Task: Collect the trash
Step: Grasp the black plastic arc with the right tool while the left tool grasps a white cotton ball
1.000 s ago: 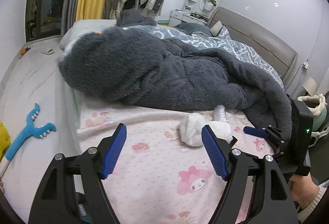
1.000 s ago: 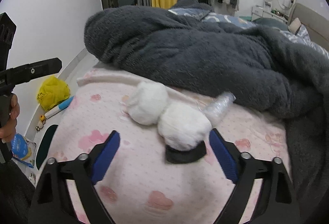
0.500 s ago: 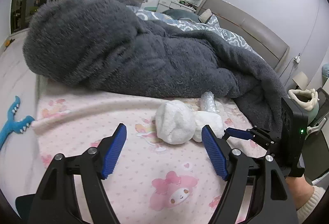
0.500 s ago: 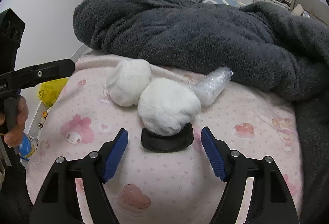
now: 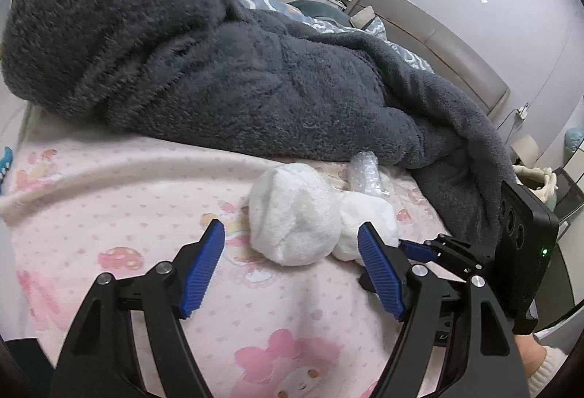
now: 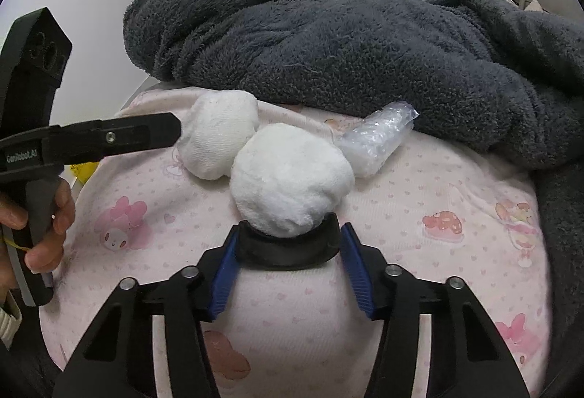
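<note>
Two white fluffy balls lie side by side on the pink bedsheet. In the right wrist view the nearer ball has a black band at its base, and my right gripper is shut on that band. The farther ball lies beyond it. A crumpled clear plastic wrap lies behind them at the blanket's edge. In the left wrist view my left gripper is open, with the nearer white ball just ahead between its fingers, untouched. The plastic wrap also shows there.
A thick dark grey fleece blanket is heaped across the bed behind the items. The pink patterned sheet spreads around them. A grey headboard and a vanity stand far back. The left gripper's body reaches in from the left.
Both grippers moved forward toward the white balls. My right gripper closed from open onto the black band. My left gripper stayed open and now frames the other ball.
</note>
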### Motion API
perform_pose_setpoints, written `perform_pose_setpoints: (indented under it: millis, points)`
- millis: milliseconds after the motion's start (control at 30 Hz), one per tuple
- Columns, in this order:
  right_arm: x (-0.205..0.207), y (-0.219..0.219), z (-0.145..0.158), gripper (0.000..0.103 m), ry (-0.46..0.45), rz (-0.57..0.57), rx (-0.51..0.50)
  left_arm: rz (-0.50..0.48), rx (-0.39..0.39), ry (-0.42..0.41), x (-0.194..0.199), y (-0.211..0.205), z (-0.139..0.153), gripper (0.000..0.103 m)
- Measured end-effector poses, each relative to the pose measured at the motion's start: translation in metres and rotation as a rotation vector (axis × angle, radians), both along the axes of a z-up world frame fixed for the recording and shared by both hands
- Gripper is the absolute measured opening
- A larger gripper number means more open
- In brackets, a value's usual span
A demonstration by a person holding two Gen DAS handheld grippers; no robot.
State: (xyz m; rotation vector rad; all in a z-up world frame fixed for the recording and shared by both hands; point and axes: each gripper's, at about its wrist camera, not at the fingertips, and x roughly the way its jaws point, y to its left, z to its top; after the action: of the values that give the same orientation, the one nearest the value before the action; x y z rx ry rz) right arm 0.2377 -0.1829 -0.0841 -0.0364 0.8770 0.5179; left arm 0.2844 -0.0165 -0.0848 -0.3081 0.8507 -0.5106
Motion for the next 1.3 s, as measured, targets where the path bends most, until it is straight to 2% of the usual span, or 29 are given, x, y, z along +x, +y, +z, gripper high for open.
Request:
perform_pose_setpoints:
  millis: [367, 533, 600, 700, 900, 1300]
  points:
    - [-0.006, -0.014, 0.007, 0.047, 0.000, 0.013, 0.031, -0.025, -0.061, 0.010, 0.006, -0.016, -0.006, 0.077]
    - [-0.009, -0.022, 0.009, 0.047, -0.002, 0.012, 0.035, -0.007, -0.058, 0.018, 0.010, -0.019, -0.009, 0.064]
    - [-0.010, -0.026, 0.010, 0.048, -0.008, 0.004, 0.034, -0.003, -0.046, 0.022, 0.011, -0.021, -0.010, 0.061]
    - [-0.009, -0.035, 0.011, 0.048, -0.010, -0.015, 0.036, 0.006, -0.023, 0.022, 0.011, -0.023, -0.011, 0.053]
    - [-0.010, -0.046, 0.015, 0.047, -0.013, -0.038, 0.041, 0.005, 0.019, -0.021, 0.008, -0.031, -0.005, 0.045]
    - [-0.014, -0.042, 0.039, 0.048, -0.034, -0.056, 0.075, 0.017, 0.131, -0.116, -0.012, -0.023, 0.022, 0.043]
